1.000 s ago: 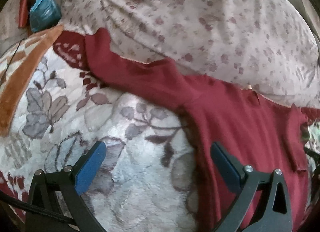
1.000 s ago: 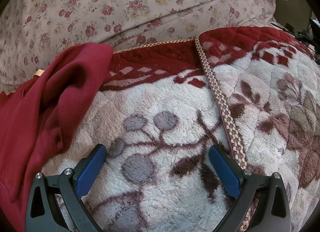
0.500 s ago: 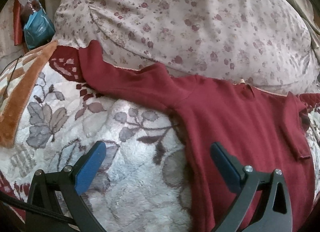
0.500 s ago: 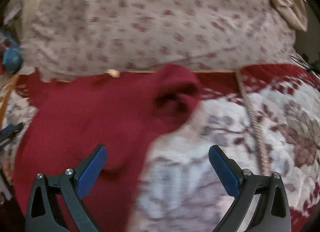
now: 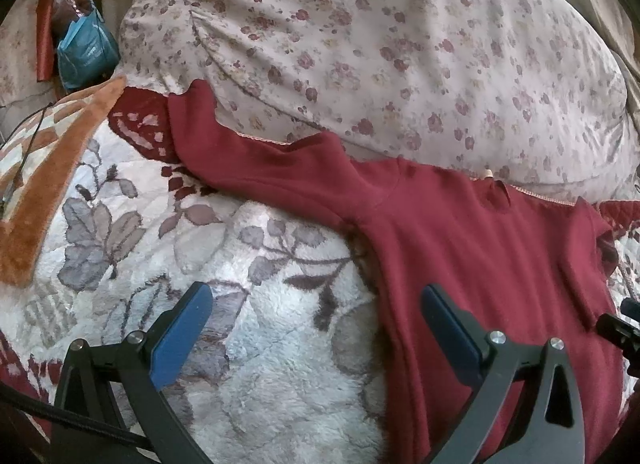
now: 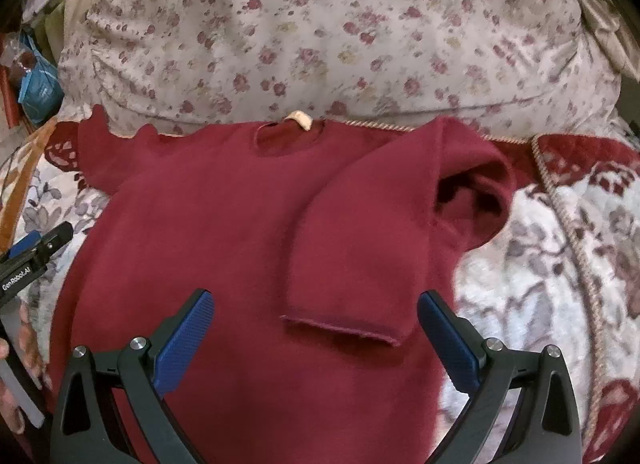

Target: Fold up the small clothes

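Observation:
A dark red long-sleeved sweater (image 6: 224,248) lies flat on a floral fleece blanket (image 5: 256,352), neck towards the far pillow. Its right sleeve (image 6: 360,256) is folded over the body, cuff near me. Its left sleeve (image 5: 256,167) stretches out flat to the far left. My left gripper (image 5: 316,328) is open and empty, over the blanket at the sweater's left edge; it also shows in the right wrist view (image 6: 36,252). My right gripper (image 6: 316,328) is open and empty, just above the folded sleeve's cuff.
A big floral pillow (image 5: 380,47) runs along the far side behind the sweater. An orange-and-white blanket (image 5: 44,183) lies at the left. A blue bag (image 5: 84,51) sits at the far left. Braided trim (image 6: 576,256) crosses the blanket on the right.
My right gripper swung left from the bare blanket to over the sweater; the right sleeve now lies folded on the body. My left gripper pulled back a little.

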`<state>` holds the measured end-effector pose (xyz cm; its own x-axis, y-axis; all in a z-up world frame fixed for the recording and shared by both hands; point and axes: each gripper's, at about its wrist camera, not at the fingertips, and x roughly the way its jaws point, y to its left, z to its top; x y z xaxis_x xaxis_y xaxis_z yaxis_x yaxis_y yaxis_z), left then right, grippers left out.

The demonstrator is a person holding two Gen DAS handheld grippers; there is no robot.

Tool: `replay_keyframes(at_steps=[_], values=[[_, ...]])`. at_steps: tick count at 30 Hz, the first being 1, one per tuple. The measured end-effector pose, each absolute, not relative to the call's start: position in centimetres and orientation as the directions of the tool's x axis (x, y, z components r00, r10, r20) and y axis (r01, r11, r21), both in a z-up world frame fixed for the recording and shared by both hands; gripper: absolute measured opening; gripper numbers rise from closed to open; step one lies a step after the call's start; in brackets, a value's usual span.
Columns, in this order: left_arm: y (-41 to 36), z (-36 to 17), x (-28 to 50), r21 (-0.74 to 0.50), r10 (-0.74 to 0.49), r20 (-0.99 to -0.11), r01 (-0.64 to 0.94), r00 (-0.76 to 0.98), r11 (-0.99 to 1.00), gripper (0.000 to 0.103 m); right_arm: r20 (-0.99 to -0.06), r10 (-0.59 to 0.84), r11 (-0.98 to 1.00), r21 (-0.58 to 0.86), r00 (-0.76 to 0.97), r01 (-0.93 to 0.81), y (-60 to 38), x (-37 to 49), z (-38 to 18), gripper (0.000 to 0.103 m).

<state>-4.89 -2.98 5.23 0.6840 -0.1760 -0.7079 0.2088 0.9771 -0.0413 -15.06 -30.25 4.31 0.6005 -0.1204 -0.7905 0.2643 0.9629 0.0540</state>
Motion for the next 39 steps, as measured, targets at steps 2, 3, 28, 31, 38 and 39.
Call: replay_keyframes(at_steps=[2,3,28,31,38,39], values=[[-2.9,5.2,-4.9,-0.043,-0.178,-0.707,0.210,0.685,0.977,0.103,-0.784,-0.118,0.961,0.064,0.610,0.269,-30.0,-14.9,4.4,0.103],[-2.9,5.2,-4.9,-0.044,-0.179,-0.707,0.210,0.684,0.977,0.103,-0.781,-0.122,0.960,0.065,0.613,0.274,-29.8,-14.8,4.4,0.103],[-4.7,4.9,-5.0,-0.014,-0.167,-0.712,0.224,0.682,0.974,0.103,-0.765,-0.216,0.938,0.010,0.606,0.347,-27.7,-10.4,2.5,0.103],[-4.8,4.9,-5.1,-0.002,-0.160,-0.706,0.225,0.690,0.974,0.103,-0.770,-0.211,0.937,0.015,0.602,0.348,-27.6,-9.8,2.4,0.103],[-5.0,4.7,-5.1,-0.001,-0.161,-0.706,0.226,0.690,0.974,0.103,-0.773,-0.221,0.934,0.008,0.595,0.358,-26.8,-9.0,2.2,0.103],[-5.1,4.7,-5.1,-0.001,-0.161,-0.707,0.227,0.688,0.974,0.103,-0.773,-0.223,0.934,0.006,0.594,0.358,-26.8,-8.9,2.1,0.103]])
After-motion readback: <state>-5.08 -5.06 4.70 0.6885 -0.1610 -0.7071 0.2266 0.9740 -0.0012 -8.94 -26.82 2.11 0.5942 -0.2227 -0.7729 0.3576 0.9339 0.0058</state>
